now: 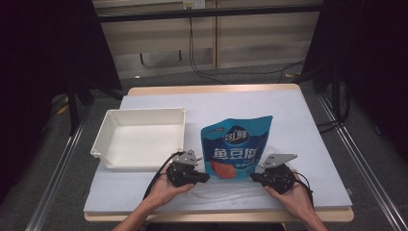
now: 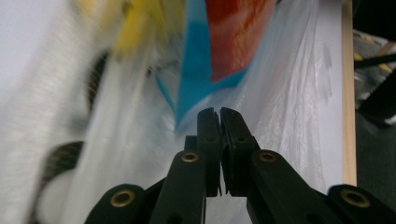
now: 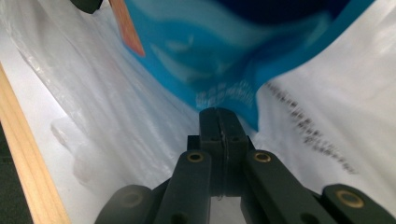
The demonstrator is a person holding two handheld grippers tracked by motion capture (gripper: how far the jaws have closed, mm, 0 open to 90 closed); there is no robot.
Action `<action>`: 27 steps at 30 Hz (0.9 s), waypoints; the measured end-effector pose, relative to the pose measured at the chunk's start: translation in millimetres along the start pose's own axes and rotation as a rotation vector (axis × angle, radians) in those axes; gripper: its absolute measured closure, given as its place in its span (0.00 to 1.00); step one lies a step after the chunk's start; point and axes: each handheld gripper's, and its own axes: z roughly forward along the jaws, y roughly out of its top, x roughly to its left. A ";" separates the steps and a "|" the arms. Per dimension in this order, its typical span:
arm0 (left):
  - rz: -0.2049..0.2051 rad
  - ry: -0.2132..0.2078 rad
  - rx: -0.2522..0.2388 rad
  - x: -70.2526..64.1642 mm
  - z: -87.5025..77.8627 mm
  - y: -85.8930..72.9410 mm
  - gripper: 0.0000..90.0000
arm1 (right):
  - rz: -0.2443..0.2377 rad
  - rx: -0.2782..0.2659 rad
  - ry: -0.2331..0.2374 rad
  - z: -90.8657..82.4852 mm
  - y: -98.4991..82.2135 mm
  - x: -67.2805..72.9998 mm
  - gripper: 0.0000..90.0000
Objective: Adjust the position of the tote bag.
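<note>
A wood-edged table (image 1: pixel 317 144) with a pale blue-grey top stands on grey floor (image 1: pixel 226 79). Black curtains (image 1: pixel 43 72) hang at left and right. At the far side, a beige wall panel (image 1: pixel 250 38) has black cables (image 1: pixel 192 48) trailing down it.

Blue snack pouch (image 1: pixel 236 147) with white lettering and an orange-red patch — clear plastic bag (image 1: pixel 226 185) below, plain white tray (image 1: pixel 140 137), pale-blue table (image 1: pixel 288 110).
</note>
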 end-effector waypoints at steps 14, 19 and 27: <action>0.070 -0.081 0.051 -20.8 1.6 -5.0 1.00 | 0.054 -0.037 -0.029 4.0 -1.1 -3.4 1.00; 0.041 -0.077 0.027 -14.1 0.5 -4.5 1.00 | 0.031 -0.015 0.017 9.3 -4.0 -1.0 1.00; -0.031 -0.007 -0.016 5.5 -7.4 -4.2 0.98 | -0.006 -0.014 0.090 0.2 -14.9 4.0 1.00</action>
